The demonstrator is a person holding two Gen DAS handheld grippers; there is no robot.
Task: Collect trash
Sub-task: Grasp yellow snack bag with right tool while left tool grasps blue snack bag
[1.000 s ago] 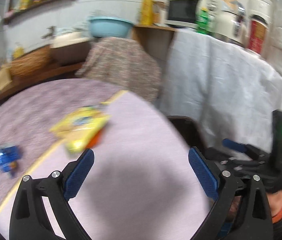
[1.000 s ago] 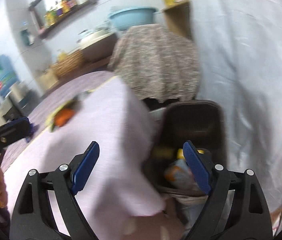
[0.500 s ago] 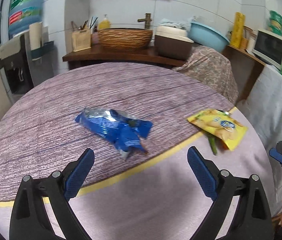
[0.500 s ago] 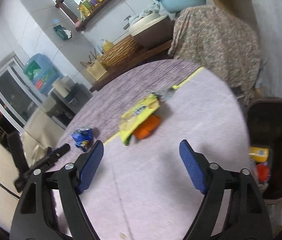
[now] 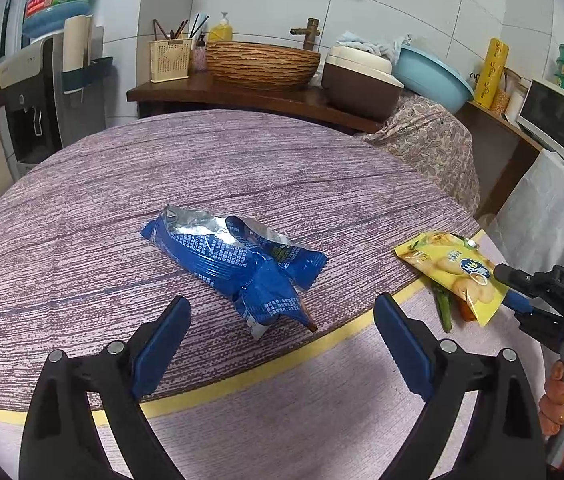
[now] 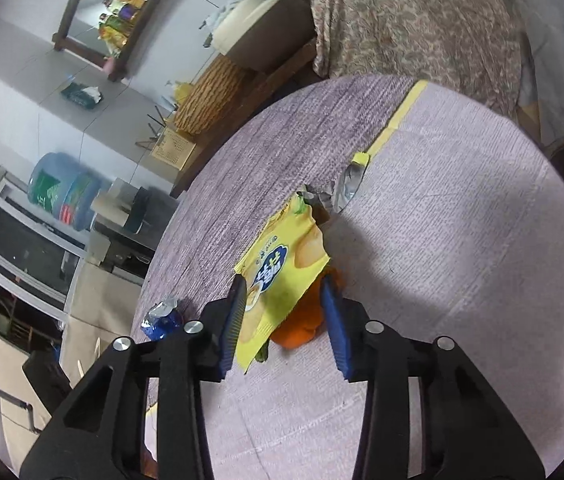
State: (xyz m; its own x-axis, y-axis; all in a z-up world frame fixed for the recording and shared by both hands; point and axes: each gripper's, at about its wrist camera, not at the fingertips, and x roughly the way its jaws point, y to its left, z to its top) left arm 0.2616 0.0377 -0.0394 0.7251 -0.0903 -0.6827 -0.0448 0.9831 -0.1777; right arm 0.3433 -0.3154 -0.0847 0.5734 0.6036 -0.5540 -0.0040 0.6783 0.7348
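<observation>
On the round table (image 5: 82, 184), the right gripper (image 6: 283, 316), jaws half spread, straddles the yellow chip bag (image 6: 278, 264); judged next: pinch it. The left gripper (image 5: 282, 344), jaws wide, faces the blue wrapper (image 5: 238, 260) at twelve o'clock.

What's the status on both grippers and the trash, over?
Left gripper open, short of blue wrapper. Right gripper open, jaws straddling yellow chip bag, not yet closed. Orange scrap under bag.
</observation>
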